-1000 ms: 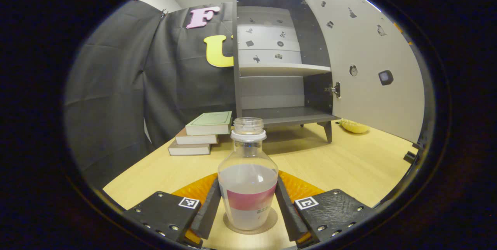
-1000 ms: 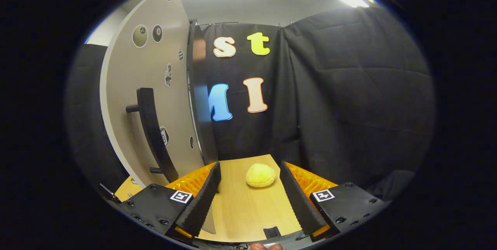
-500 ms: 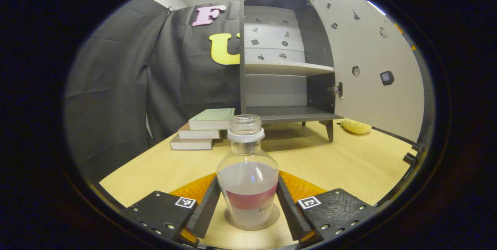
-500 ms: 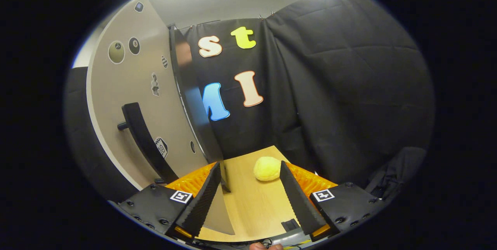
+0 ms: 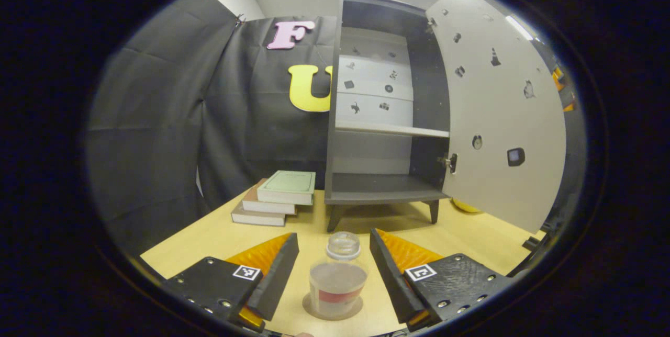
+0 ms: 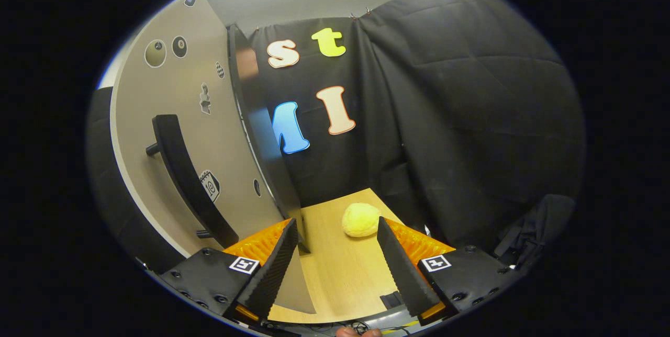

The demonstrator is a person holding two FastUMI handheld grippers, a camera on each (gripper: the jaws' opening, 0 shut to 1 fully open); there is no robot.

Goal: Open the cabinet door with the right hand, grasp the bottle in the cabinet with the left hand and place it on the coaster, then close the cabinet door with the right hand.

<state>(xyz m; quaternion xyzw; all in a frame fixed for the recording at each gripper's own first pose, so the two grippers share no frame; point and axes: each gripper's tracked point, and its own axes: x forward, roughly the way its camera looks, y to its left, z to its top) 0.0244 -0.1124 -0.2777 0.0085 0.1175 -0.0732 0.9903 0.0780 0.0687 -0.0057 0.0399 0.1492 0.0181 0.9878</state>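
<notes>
Left gripper view: light wood table [image 5: 471, 237], black cloth booth wall behind, pale ceiling with a light strip. The bottle [image 5: 337, 283] stands upright on the round coaster [image 5: 309, 310] near the table's front edge, no cap, part full, red band on it. The left gripper [image 5: 333, 269] has its fingers spread either side of the bottle, gaps visible on both sides, so not touching it. Dark cabinet [image 5: 384, 117] stands at the back of the table, shelves bare, door [image 5: 497, 117] swung wide (small stickers on its inner face). A stack of books [image 5: 276, 202] lies just left of the cabinet, towards the back left corner.

Right gripper view: the right gripper [image 6: 335, 253] is spread apart, holding nothing. The door's outer face with its long black handle [image 6: 186, 180] sits to the left. A yellow round lump [image 6: 360, 219] lies on the table near its back edge, by the cloth wall.
</notes>
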